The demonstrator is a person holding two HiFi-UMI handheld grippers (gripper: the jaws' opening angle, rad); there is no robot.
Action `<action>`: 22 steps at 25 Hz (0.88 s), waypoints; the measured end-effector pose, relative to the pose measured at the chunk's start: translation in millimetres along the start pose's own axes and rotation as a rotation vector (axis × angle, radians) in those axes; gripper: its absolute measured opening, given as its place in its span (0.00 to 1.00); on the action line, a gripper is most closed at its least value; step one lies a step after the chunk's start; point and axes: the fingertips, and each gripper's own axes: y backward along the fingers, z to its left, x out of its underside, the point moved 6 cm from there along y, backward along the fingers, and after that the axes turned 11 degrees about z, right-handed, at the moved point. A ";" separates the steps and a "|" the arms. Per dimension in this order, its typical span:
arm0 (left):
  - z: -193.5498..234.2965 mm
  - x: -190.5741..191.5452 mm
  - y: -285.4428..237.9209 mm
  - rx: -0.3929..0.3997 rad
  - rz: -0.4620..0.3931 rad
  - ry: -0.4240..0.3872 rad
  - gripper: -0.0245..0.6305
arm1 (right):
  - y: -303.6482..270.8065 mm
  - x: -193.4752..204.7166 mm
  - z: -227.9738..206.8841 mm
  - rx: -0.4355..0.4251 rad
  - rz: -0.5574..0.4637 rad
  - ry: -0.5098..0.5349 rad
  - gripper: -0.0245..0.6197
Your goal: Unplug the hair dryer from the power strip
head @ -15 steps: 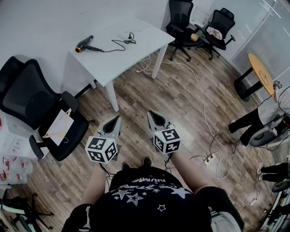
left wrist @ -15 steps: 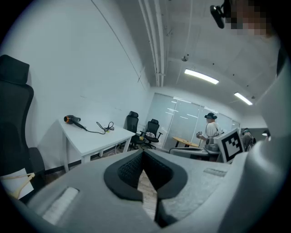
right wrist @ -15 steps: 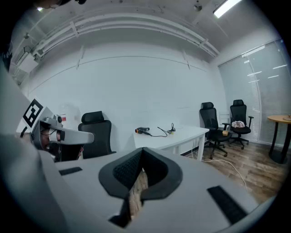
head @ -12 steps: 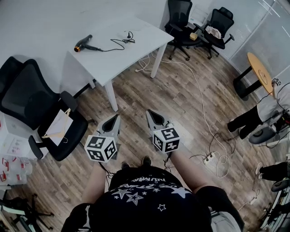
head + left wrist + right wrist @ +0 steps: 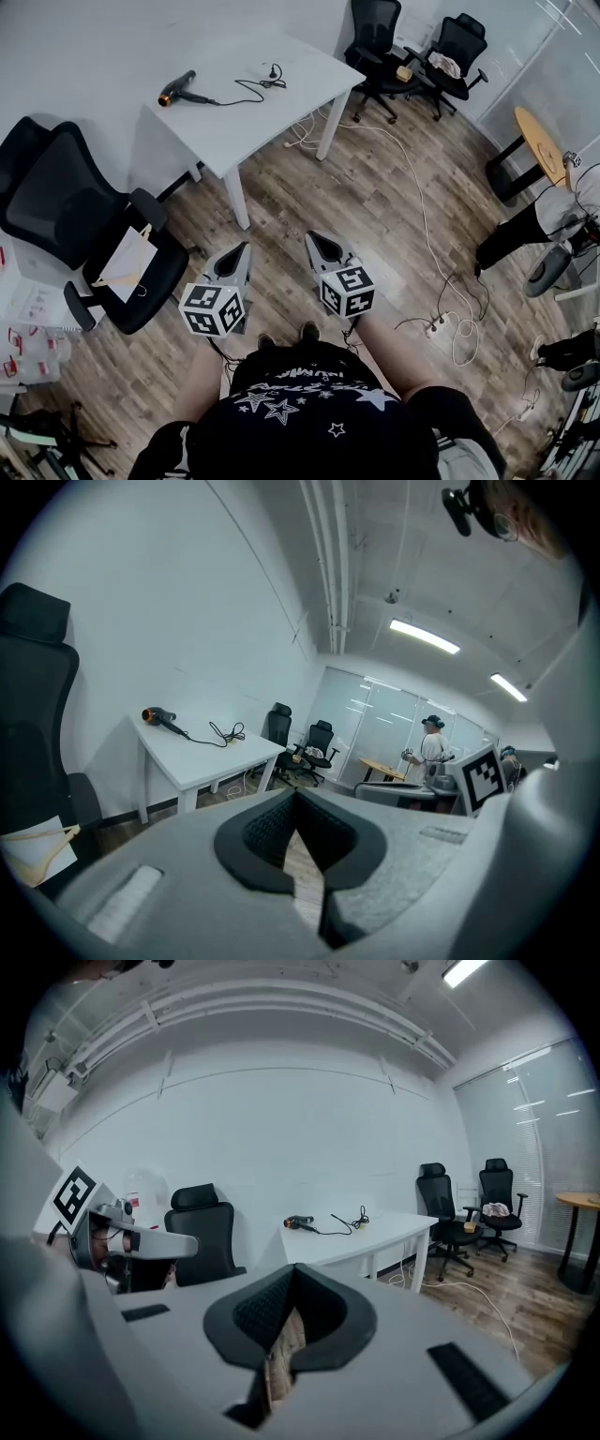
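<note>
Nothing moved much: left gripper [image 5: 240, 249] and right gripper [image 5: 316, 239] stayed over floor, jaws pressed together, empty. Hair dryer [image 5: 175, 90] lay near worktop [image 5: 246, 127] left corner.

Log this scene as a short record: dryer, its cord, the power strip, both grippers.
hair dryer: lying on the white table
cord: runs from the dryer; bunched end rests on the tabletop
power strip: on the wooden floor, to the person's right, apart from the table
left gripper: shut, empty
right gripper: shut, empty, beside the left
</note>
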 end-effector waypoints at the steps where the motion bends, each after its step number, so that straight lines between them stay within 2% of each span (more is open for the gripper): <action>1: 3.9 2.8 1.5 -0.002 0.006 0.007 0.05 | -0.8 2.5 1.6 -0.001 0.006 -0.005 0.05; 9: 31.9 12.1 9.8 0.014 0.019 0.004 0.05 | -3.4 20.7 11.8 0.060 -0.030 -0.101 0.05; 13: 34.8 13.2 8.8 0.036 0.024 0.008 0.05 | -4.4 20.9 8.4 0.032 -0.042 -0.126 0.05; 17: 45.3 9.6 -2.4 0.033 0.027 0.019 0.05 | -18.1 14.5 -5.4 0.047 -0.042 -0.100 0.05; 22: 57.1 -5.2 -27.6 -0.013 0.035 0.007 0.05 | -50.7 1.2 -37.4 0.033 -0.037 -0.126 0.05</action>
